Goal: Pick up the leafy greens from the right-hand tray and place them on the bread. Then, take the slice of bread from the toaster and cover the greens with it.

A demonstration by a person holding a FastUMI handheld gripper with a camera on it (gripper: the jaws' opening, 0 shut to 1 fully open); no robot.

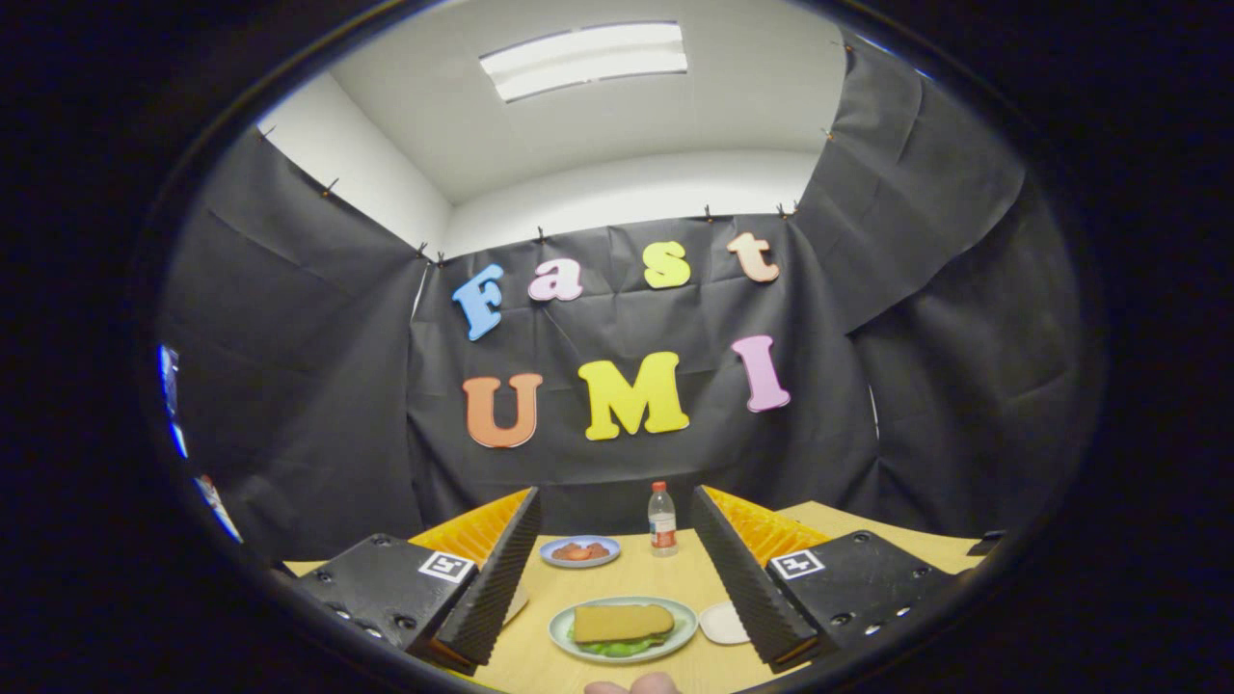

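Note:
A pale green plate point(683, 621) lies on the wooden table between my two fingers. On it a tan slice of bread point(622, 622) rests on top of leafy greens point(617, 648), whose green edge pokes out from under the slice toward me. My gripper point(614, 545) is open, raised above the table, with nothing between its fingers point(501, 569). The plate sits just ahead of and below the fingertips.
A blue plate point(554, 553) with red slices stands farther back on the table. A small bottle point(661, 520) with a red cap stands beside it. A white dish point(721, 624) peeks out by the right finger. Part of a person's hand point(631, 685) shows at the table's near edge.

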